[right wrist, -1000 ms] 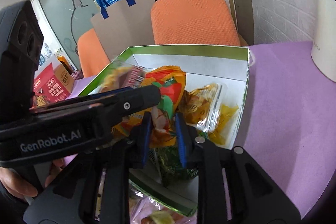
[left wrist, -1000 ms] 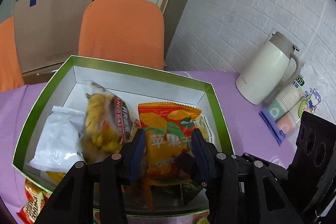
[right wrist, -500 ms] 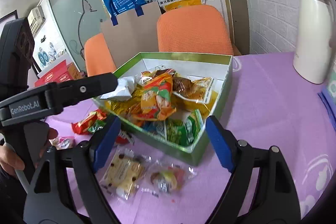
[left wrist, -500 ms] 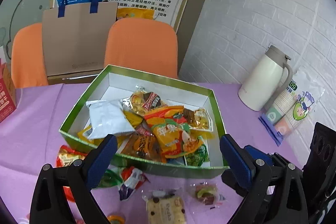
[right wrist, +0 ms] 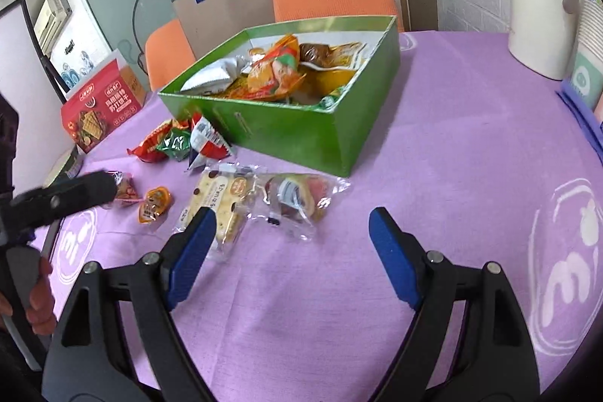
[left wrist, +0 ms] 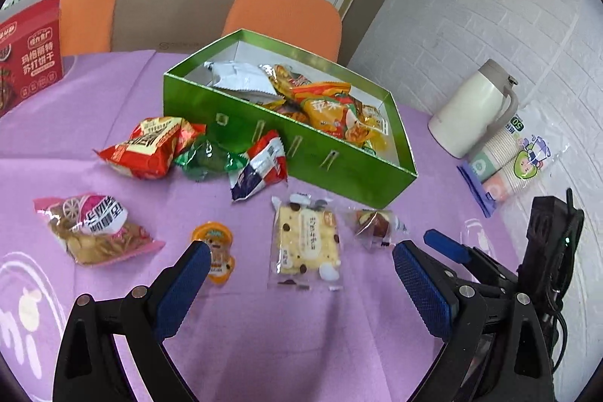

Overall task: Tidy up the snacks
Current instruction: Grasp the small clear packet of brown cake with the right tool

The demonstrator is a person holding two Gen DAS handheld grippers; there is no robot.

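A green box [left wrist: 301, 147] [right wrist: 301, 134] on the purple table holds several snack packets. Loose on the cloth in front of it lie a red bag [left wrist: 147, 147], a green packet [left wrist: 205, 159], a red-white-blue packet [left wrist: 260, 168], a pink bag [left wrist: 94, 228], an orange jelly cup [left wrist: 215, 249] [right wrist: 154, 204], a chip-cookie pack [left wrist: 305, 238] [right wrist: 222, 202] and a small clear-wrapped sweet [left wrist: 373, 223] [right wrist: 297, 194]. My left gripper [left wrist: 297, 259] stands open just short of the cookie pack, holding nothing. My right gripper [right wrist: 290, 225] is open and empty, near the cookie pack and the sweet.
A white thermos jug [left wrist: 471, 112] and a sleeve of paper cups [left wrist: 508, 161] stand right of the box. A red cracker box [left wrist: 28, 49] sits at the far left. Orange chairs [left wrist: 282, 21] and a paper bag [left wrist: 177, 2] are behind the table. A hand [right wrist: 35, 292] holds the left gripper.
Both grippers, shut over the orange packet in the box a second ago, opened, released it and drew back toward the near table edge. The loose snacks in front have come into view.
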